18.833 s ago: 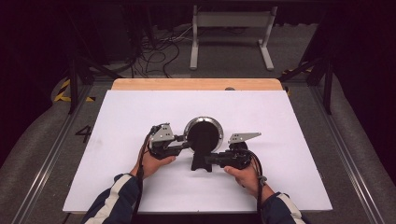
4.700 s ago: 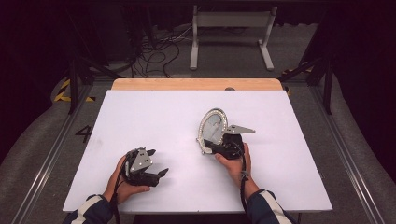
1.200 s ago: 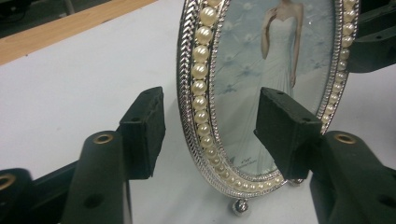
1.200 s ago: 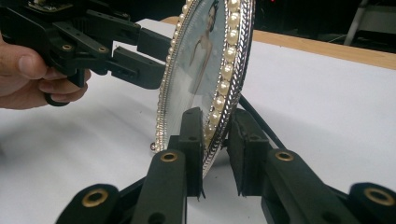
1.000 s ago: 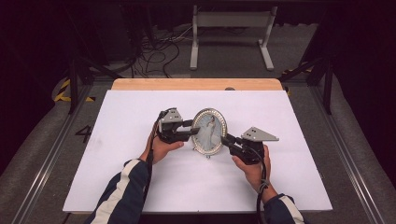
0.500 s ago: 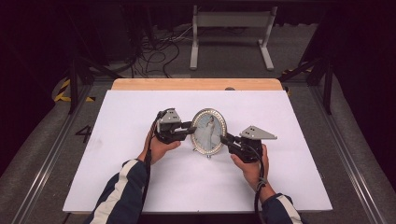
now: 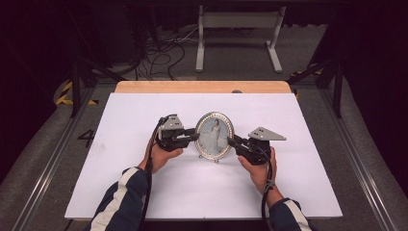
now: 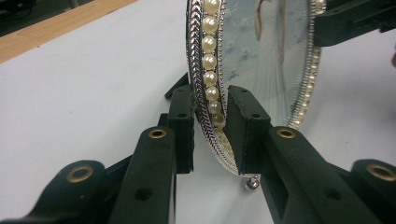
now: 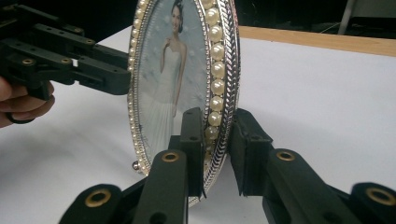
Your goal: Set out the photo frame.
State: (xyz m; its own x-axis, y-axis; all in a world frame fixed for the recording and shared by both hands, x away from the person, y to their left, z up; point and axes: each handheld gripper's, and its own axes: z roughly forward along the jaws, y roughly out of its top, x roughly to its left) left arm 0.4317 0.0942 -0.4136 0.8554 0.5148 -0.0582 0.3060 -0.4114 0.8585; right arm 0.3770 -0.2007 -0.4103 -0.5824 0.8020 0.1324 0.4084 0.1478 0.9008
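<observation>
An oval picture frame (image 7: 214, 134) with a pearl rim and a photo of a woman in a white dress stands upright on the white table (image 7: 144, 192). My left gripper (image 7: 196, 136) is at its left rim. In the left gripper view the jaws (image 8: 210, 100) have just been closing, and the pads now press the rim of the frame (image 8: 261, 70) from both sides. My right gripper (image 7: 230, 141) holds the right rim. In the right gripper view its pads (image 9: 217, 116) clamp the frame (image 9: 168, 70), and the left gripper (image 9: 93, 70) shows across from it.
A wooden strip (image 7: 202, 86) runs along the far edge of the white tabletop. Beyond it on the floor are a metal stand (image 7: 238, 29) and loose cables (image 7: 163, 53). Dark rails flank the table on both sides.
The left gripper's jaws have narrowed onto the frame's left rim. The frame and the right gripper have kept their place.
</observation>
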